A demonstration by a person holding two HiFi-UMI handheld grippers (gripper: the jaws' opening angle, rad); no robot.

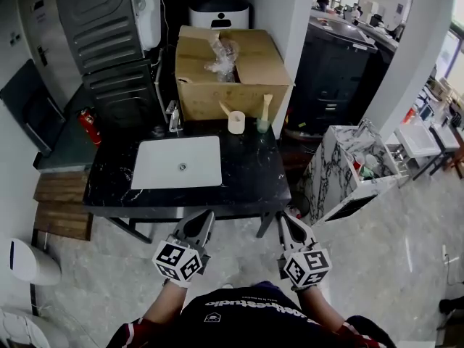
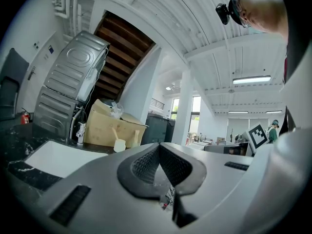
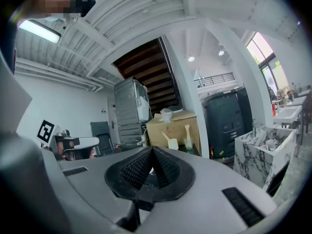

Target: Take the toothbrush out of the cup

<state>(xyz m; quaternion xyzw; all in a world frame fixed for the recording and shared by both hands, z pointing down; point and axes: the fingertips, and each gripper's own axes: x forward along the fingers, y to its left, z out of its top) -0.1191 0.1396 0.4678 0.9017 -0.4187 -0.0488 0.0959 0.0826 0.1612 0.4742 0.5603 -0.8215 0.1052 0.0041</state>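
Confusion threatens: just before the brown cardboard box (image 1: 232, 71) stand a cream plastic cup (image 1: 236, 123) with a slanted cream toothbrush (image 1: 226, 109) and a clear greenish glass (image 1: 263, 126) with another. Well short of the box, left gripper (image 1: 209, 214) and right gripper (image 1: 283, 217) have fingers clenched, empty; an unbraced tug could topple the cup.

A line of pale print crosses the chest of the person's dark shirt (image 1: 246, 304). It appears upside down in the head view and is too blurred to read with certainty. The left marker cube (image 1: 177, 261) and right marker cube (image 1: 306, 267) bear black-and-white square code patterns, without letters or numbers.
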